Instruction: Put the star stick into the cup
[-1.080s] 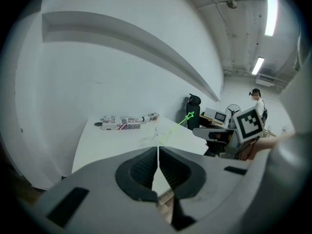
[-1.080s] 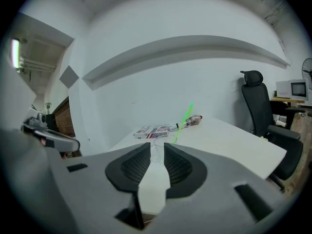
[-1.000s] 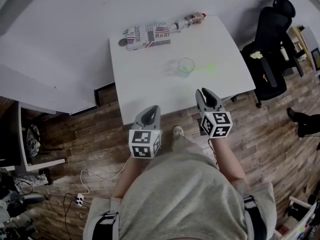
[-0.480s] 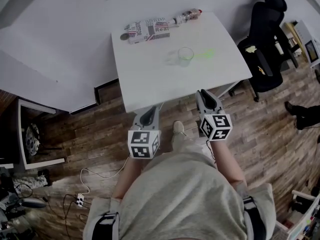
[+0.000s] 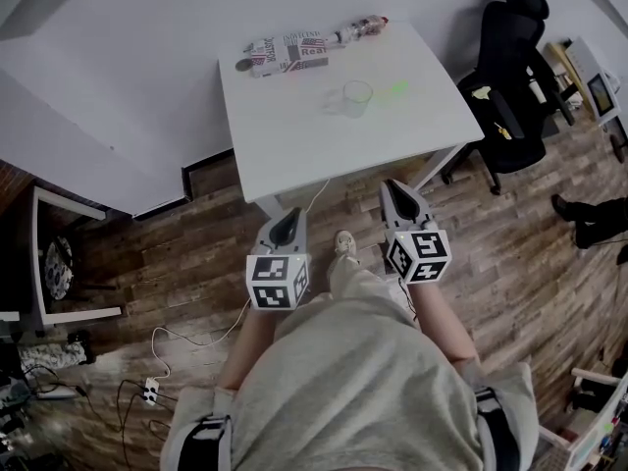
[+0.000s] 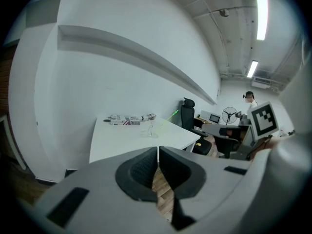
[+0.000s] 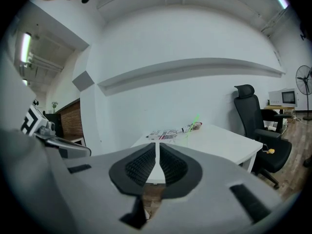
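A clear cup (image 5: 356,97) stands on the white table (image 5: 285,135), toward its far right. The thin green star stick (image 5: 392,89) leans out of the cup to the right. From the left gripper view the stick (image 6: 171,115) rises slanted above the cup (image 6: 151,130). Both grippers hang over the wooden floor, short of the table's near edge. My left gripper (image 5: 291,214) is shut with nothing in it, its pads (image 6: 146,168) pressed together. My right gripper (image 5: 395,186) is shut and empty too, and its pads (image 7: 168,165) meet.
A printed packet (image 5: 287,52) and a bottle (image 5: 358,29) lie along the table's far edge. A black office chair (image 5: 510,57) stands right of the table. Cables (image 5: 157,361) trail on the floor at left. Another person's legs (image 5: 589,219) show at far right.
Both grippers and the head camera have drawn back from the table. The grippers were at its near edge and now hang over the floor. Cup and stick have not moved.
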